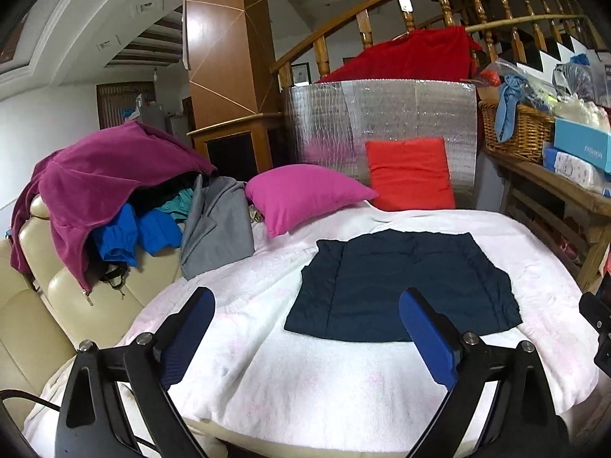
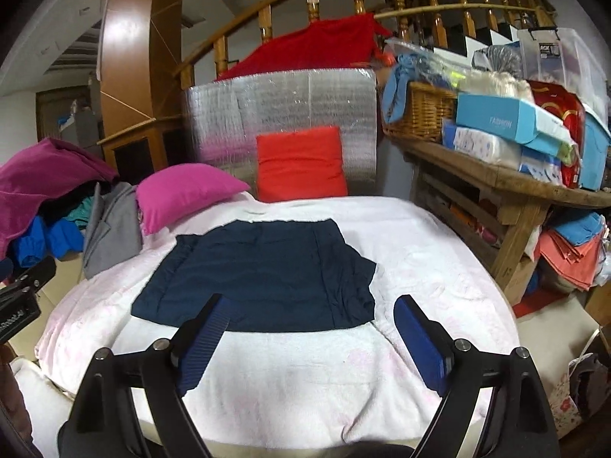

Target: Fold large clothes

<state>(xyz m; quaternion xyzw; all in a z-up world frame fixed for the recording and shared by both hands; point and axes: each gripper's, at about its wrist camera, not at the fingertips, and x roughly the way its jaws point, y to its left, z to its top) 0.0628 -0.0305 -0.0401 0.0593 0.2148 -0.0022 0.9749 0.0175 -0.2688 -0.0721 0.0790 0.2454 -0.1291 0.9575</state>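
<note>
A dark navy garment (image 1: 404,286) lies flat and folded into a rough rectangle on the white blanket (image 1: 305,378). It also shows in the right wrist view (image 2: 263,274). My left gripper (image 1: 307,305) is open and empty, held above the blanket just in front of the garment's near left edge. My right gripper (image 2: 311,309) is open and empty, above the garment's near right corner, with its left finger (image 2: 206,328) over the cloth. Neither gripper touches the garment.
A pile of clothes, magenta (image 1: 110,179), blue and grey (image 1: 217,225), lies on the cream sofa (image 1: 34,328) at left. A pink pillow (image 1: 305,194) and a red pillow (image 1: 410,173) lean at the back by a silver foil panel (image 1: 382,114). A wooden shelf (image 2: 508,179) with basket and boxes stands right.
</note>
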